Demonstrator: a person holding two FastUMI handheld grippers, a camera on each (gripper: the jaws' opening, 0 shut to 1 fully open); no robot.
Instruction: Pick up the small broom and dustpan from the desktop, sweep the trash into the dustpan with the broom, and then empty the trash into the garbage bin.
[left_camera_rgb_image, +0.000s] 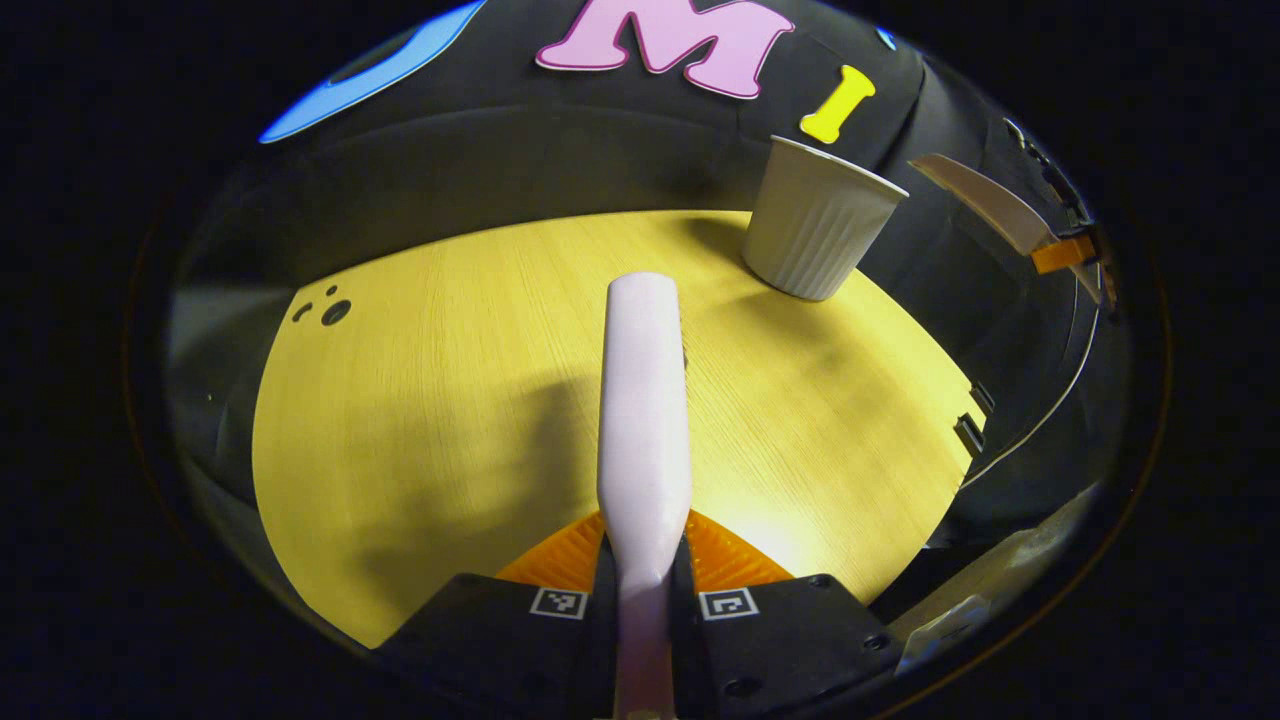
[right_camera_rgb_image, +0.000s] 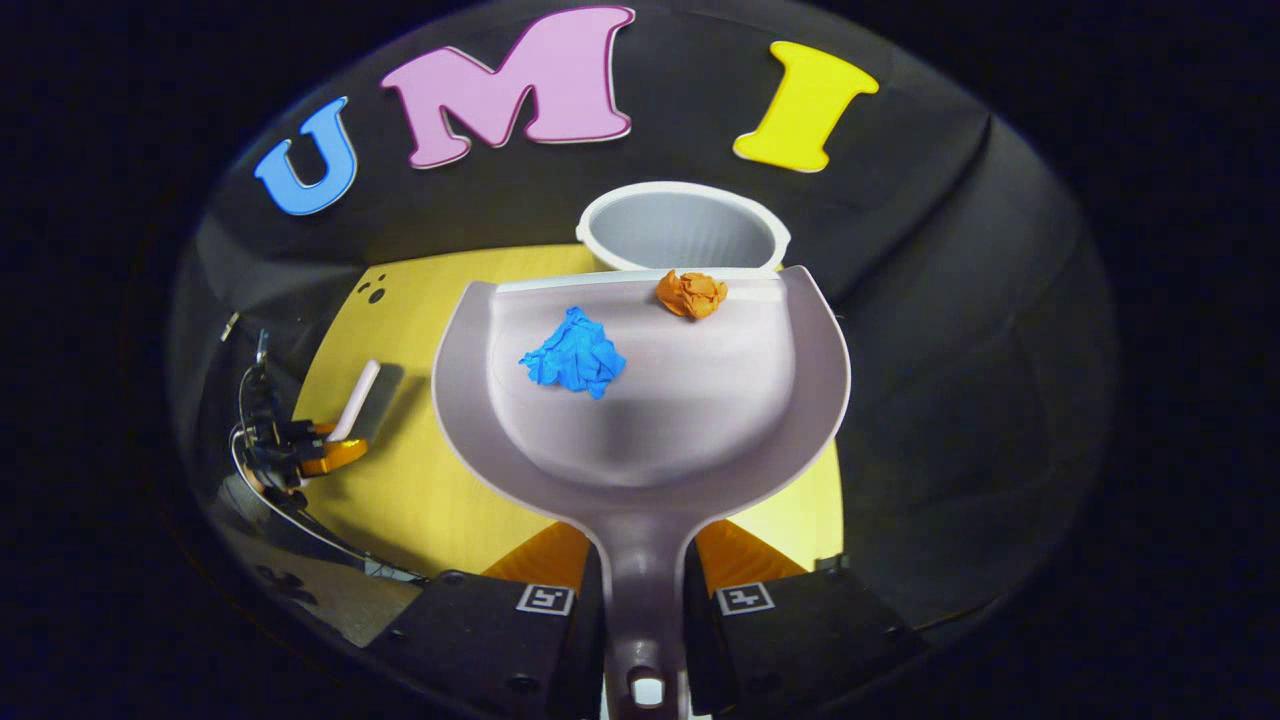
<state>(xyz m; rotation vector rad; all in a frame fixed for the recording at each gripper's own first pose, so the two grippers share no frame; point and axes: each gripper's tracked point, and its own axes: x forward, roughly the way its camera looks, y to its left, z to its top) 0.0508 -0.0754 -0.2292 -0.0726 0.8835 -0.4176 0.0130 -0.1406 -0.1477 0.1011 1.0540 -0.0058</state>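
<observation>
Closest in the right gripper view, the right gripper (right_camera_rgb_image: 645, 600) has both fingers pressed against the stem of a pale grey plastic dustpan (right_camera_rgb_image: 640, 400), held above the yellow wood-grain desktop (right_camera_rgb_image: 400, 480). On the pan's floor lies a crumpled blue paper wad (right_camera_rgb_image: 575, 357), and a crumpled orange paper wad (right_camera_rgb_image: 692, 293) sits at its far lip. Just beyond that lip stands a white ribbed plastic garbage bin (right_camera_rgb_image: 683, 235), near the desktop's far edge. Off to the left, the other gripper shows with a pale handle in it.

Nearest in the left gripper view, the left gripper (left_camera_rgb_image: 640, 600) is closed on both sides of the small broom's white plastic handle (left_camera_rgb_image: 643, 420), which reaches out over the desktop. Farther off, the bin stands at the desktop's far right edge, with the dustpan in the air to its right.
</observation>
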